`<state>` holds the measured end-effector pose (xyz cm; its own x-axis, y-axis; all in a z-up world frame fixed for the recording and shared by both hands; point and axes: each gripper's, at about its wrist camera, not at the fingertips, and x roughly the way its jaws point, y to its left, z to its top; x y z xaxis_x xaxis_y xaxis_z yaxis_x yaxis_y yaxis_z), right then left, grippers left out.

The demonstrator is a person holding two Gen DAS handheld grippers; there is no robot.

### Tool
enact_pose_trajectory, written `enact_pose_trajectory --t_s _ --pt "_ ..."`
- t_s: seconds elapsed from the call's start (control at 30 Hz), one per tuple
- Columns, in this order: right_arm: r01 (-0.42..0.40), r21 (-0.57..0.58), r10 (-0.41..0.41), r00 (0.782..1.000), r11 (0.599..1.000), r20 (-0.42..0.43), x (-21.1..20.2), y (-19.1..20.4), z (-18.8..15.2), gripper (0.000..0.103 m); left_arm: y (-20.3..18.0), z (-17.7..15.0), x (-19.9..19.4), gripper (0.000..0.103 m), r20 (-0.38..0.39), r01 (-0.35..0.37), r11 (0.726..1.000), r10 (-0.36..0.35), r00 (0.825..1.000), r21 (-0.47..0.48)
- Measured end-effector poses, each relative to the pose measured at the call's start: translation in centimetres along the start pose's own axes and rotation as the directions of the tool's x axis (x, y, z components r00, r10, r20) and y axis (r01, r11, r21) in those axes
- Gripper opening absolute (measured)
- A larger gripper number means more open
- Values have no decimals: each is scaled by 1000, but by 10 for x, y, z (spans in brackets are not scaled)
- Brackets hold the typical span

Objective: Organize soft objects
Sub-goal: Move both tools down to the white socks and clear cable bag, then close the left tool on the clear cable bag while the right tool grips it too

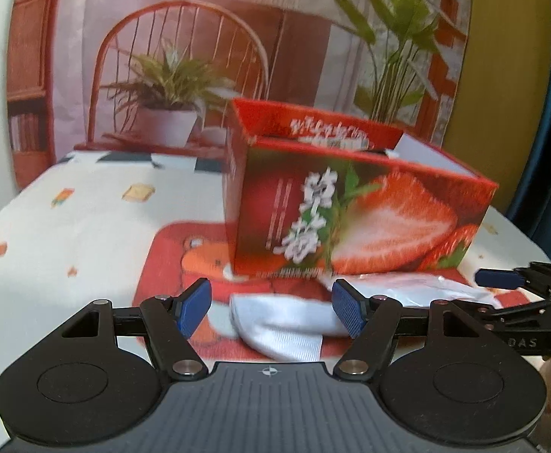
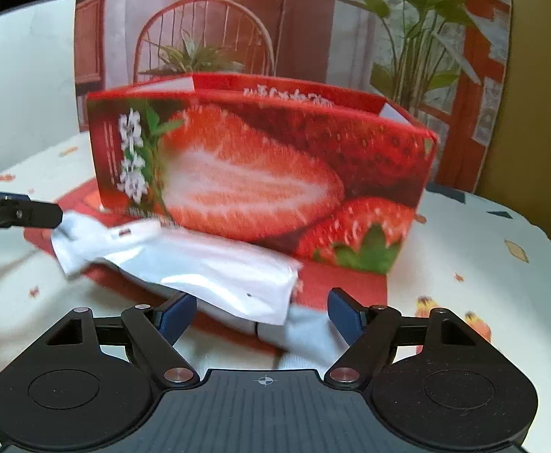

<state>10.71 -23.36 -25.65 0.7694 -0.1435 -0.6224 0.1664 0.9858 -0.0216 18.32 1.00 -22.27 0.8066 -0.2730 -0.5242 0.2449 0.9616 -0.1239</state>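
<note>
A white sock (image 1: 275, 324) lies on the patterned tablecloth (image 1: 86, 226), just in front of an open red strawberry box (image 1: 351, 207). My left gripper (image 1: 271, 311) is open and straddles the sock's end; the left pad stands clear of it. A crinkled clear plastic packet (image 2: 200, 264) lies along the box's foot (image 2: 256, 173), partly covering a white sock (image 2: 309, 336). My right gripper (image 2: 262, 313) is open, with the packet's edge and the sock between its fingers. It reaches in from the right (image 1: 498, 296) in the left wrist view. My left gripper's fingertip (image 2: 45, 213) sits at the packet's left end.
A printed backdrop (image 1: 200, 56) with a chair, a lamp and plants hangs behind the table. The cloth has a red cartoon patch (image 1: 185, 256) under the box and socks. The table's rounded edge (image 2: 539, 249) curves off to the right.
</note>
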Motion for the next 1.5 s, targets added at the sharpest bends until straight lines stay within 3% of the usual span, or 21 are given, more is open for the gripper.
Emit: enact_pose_trajectory --t_s 0.13,0.27,0.43,0.83,0.87,0.97,1.07,1.2,1.43,1.5 --pt "-23 -20 23 1000 1000 20 9 -3 17 72 2 16 4 74 11 121 992 -121 993 -39" --pt "-45 -6 46 998 999 48 18 -9 27 68 -10 27 16 74 4 185 982 -185 983 41" --pt "-79 36 76 995 996 66 27 -18 32 63 -25 28 37 74 -26 217 960 -216 976 175" --pt "-116 50 112 991 992 71 35 -23 25 57 -38 28 83 73 -91 288 917 -273 958 277" --pt "-119 51 115 991 992 73 36 -24 24 57 -39 27 86 72 -96 293 913 -277 956 282" --pt "-120 30 117 990 992 77 38 -23 23 57 -44 23 91 52 -128 309 903 -283 951 299" --pt "-124 5 123 989 992 80 39 -21 20 57 -46 21 96 45 -146 326 893 -294 944 311" --pt "-129 12 127 988 992 85 40 -21 18 55 -48 16 101 28 -156 313 895 -276 948 318" --pt "-123 28 120 987 992 103 36 -16 17 33 -46 18 93 24 -139 284 916 -254 957 282" --pt "-132 48 126 985 990 119 32 -19 19 32 -45 21 88 24 -132 289 922 -262 956 259"
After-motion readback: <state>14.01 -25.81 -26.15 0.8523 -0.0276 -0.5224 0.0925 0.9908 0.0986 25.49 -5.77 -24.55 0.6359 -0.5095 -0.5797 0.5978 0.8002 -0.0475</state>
